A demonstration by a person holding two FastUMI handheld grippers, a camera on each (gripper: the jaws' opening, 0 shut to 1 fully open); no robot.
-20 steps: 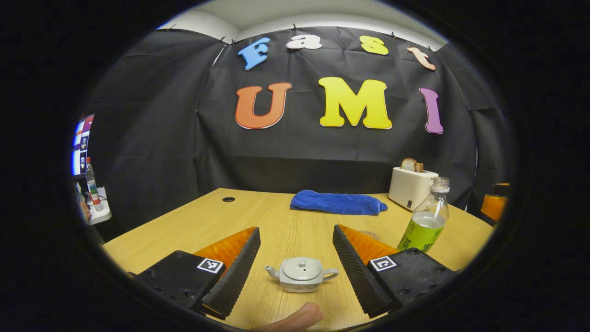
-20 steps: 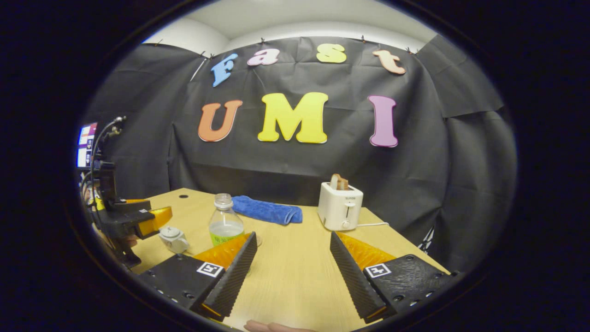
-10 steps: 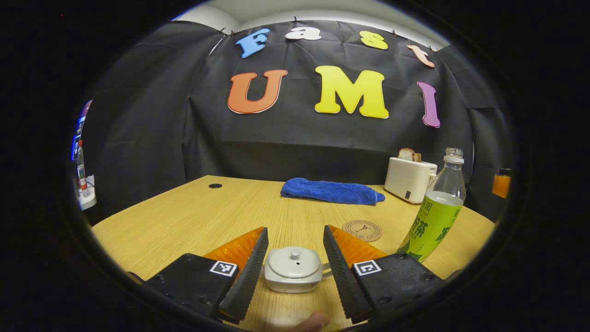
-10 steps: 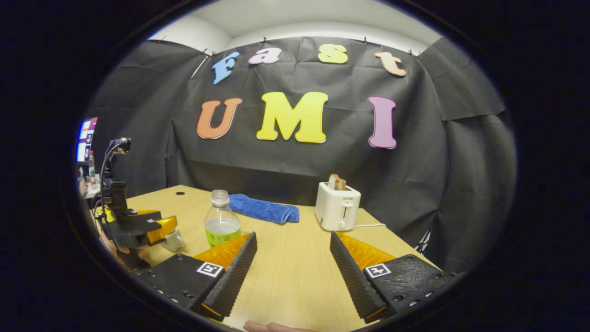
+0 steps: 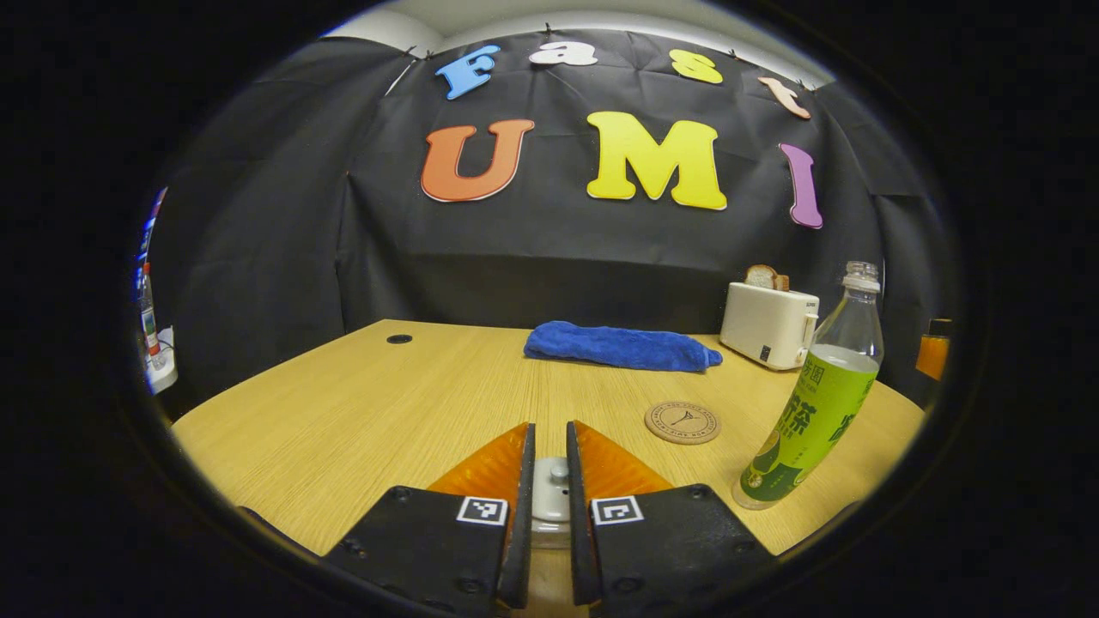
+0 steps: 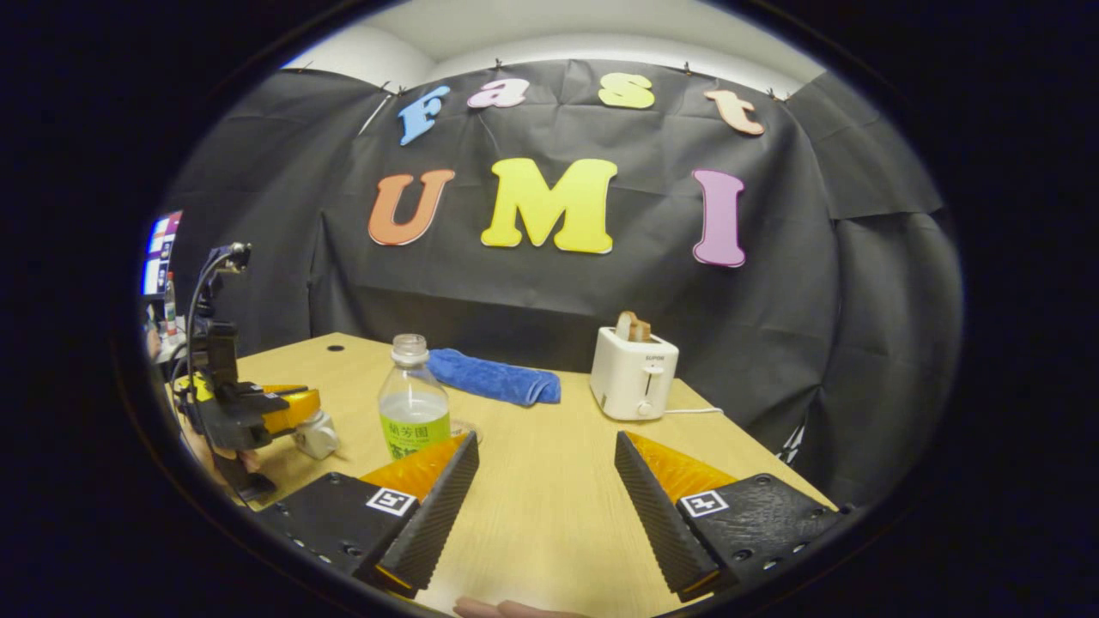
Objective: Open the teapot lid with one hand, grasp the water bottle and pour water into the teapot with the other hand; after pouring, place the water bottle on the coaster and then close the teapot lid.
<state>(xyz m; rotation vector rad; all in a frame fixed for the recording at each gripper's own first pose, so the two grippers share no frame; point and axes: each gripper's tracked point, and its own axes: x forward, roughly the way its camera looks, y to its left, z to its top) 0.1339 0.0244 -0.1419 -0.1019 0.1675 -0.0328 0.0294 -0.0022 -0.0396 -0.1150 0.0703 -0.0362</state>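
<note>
My left gripper view sits low, very close to the table (image 5: 361, 412), and looks straight across it at the back wall at 12 o'clock. The teapot (image 5: 550, 502) is right under its nose at 6 o'clock. My right gripper view sits a bit higher and farther back, facing the same wall. Both views share the water bottle (image 5: 814, 403) (image 6: 414, 402), the blue towel (image 5: 620, 347) (image 6: 494, 378) and the toaster (image 5: 769, 322) (image 6: 634, 382). In my right view the teapot (image 6: 316, 433) is far off at 9 o'clock.

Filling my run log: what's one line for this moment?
left gripper shut on teapot lid | right gripper open, idle | water bottle upright, untouched
</note>
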